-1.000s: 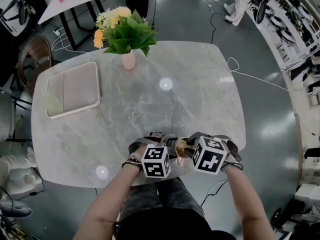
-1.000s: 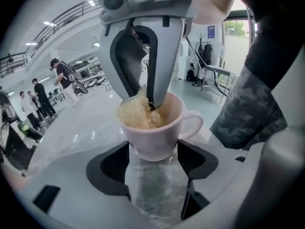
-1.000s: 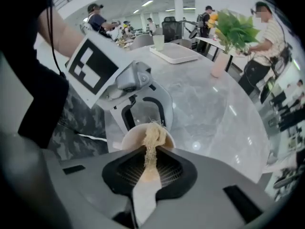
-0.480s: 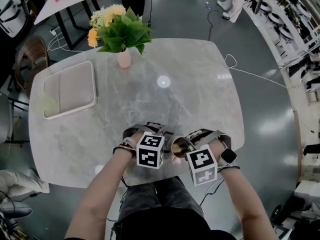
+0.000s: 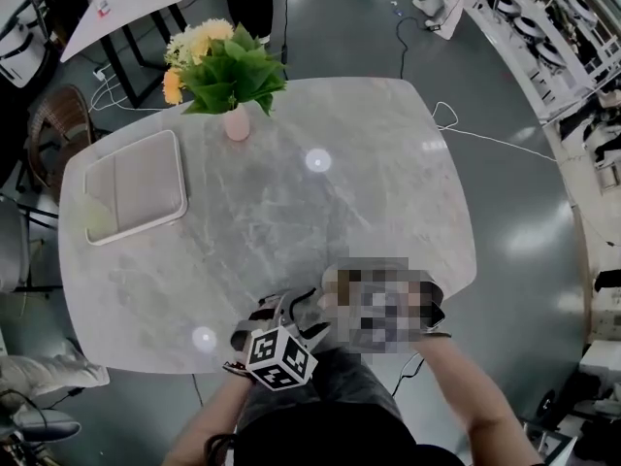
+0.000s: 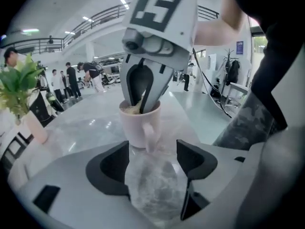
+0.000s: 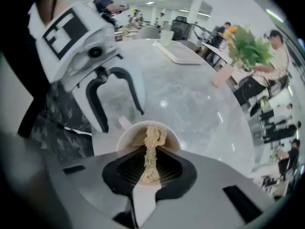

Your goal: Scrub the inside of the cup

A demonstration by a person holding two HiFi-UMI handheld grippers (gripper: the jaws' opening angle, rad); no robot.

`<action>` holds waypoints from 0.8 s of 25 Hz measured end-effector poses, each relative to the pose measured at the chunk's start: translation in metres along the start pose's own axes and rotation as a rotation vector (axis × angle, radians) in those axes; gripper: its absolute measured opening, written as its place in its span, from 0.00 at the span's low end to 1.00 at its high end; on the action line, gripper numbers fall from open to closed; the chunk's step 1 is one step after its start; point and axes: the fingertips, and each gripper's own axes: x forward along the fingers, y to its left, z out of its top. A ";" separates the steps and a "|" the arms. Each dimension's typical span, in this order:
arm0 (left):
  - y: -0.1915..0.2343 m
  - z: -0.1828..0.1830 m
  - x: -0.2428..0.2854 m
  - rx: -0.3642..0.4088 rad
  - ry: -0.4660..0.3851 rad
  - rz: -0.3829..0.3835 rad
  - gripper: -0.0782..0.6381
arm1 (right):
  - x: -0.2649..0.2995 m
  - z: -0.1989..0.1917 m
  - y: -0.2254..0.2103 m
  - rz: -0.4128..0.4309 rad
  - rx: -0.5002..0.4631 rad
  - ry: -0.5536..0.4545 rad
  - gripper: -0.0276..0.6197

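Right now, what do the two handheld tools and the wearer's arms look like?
The left tool and right tool match: light grey-white bodies, black jaw pads, and each carries a white marker cube printed with black squares. Forearms are bare.

Both bare forearms reach forward over the near edge of the table. The left forearm ends in the left gripper, held low, its jaws standing apart with nothing pressed between the pads; the right forearm carries the right gripper, tipped steeply downward, its jaws closed together on a beige scrubber; the two grippers face each other, close together.
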 end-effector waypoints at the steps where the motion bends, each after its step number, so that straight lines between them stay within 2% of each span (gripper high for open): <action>1: 0.000 0.002 0.000 -0.019 0.003 0.041 0.55 | 0.000 0.001 -0.001 0.011 0.061 0.006 0.14; 4: 0.009 0.003 0.003 -0.048 0.020 0.130 0.54 | 0.000 0.003 0.001 0.085 0.142 0.031 0.14; 5: 0.015 0.003 0.002 -0.041 0.024 0.154 0.50 | -0.001 0.004 0.005 0.116 0.133 0.034 0.14; 7: 0.029 0.004 -0.001 -0.014 0.029 0.195 0.34 | -0.003 0.006 0.014 0.175 0.082 0.022 0.14; 9: 0.041 0.004 -0.004 0.015 0.035 0.220 0.33 | -0.007 0.007 0.023 0.234 0.052 -0.009 0.14; 12: 0.055 0.003 -0.007 0.031 0.034 0.240 0.33 | -0.015 0.011 0.028 0.305 0.138 -0.067 0.14; 15: 0.065 0.005 -0.005 0.053 0.031 0.246 0.33 | -0.020 0.013 0.020 0.290 0.191 -0.080 0.14; 17: 0.067 0.008 -0.002 0.106 0.030 0.232 0.31 | -0.019 0.013 0.015 0.240 0.124 -0.066 0.14; 20: 0.067 0.011 0.003 0.212 0.027 0.194 0.20 | -0.012 0.014 0.016 0.160 -0.112 -0.042 0.14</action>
